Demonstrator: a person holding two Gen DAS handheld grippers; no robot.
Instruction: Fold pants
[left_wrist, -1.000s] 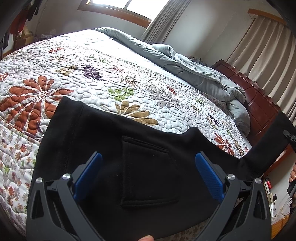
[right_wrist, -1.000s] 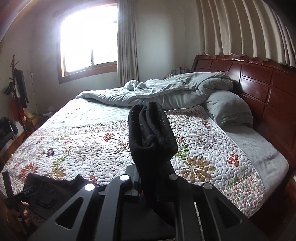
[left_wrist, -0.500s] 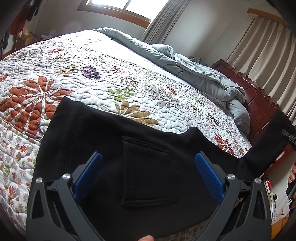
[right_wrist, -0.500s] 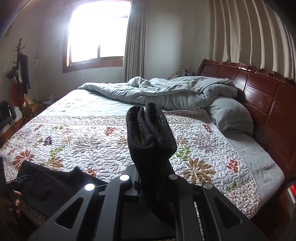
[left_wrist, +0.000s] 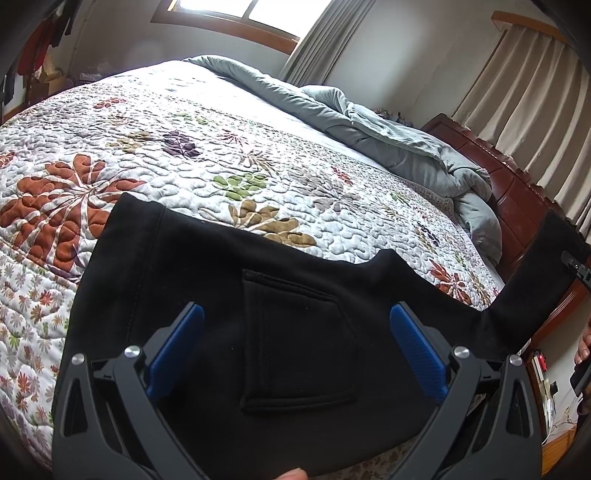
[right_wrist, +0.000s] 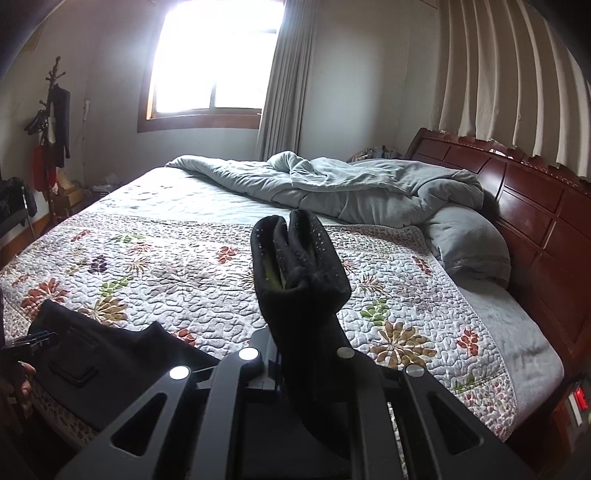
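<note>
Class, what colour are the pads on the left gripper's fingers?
Blue pads, clearest in the left wrist view.

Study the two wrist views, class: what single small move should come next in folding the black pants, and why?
Probably carry the right tongs, shut on the leg cuffs, leftward over the pants toward the waist. The seat with its pocket lies flat on the quilt, and the left tongs hover open above it.

Black pants (left_wrist: 229, 280); white quilt (left_wrist: 155, 147), floral print: rust, olive, purple; grey-blue duvet (right_wrist: 354, 184) at 12 o'clock; reddish-brown headboard (right_wrist: 532, 206); blue pads (left_wrist: 417, 347).
</note>
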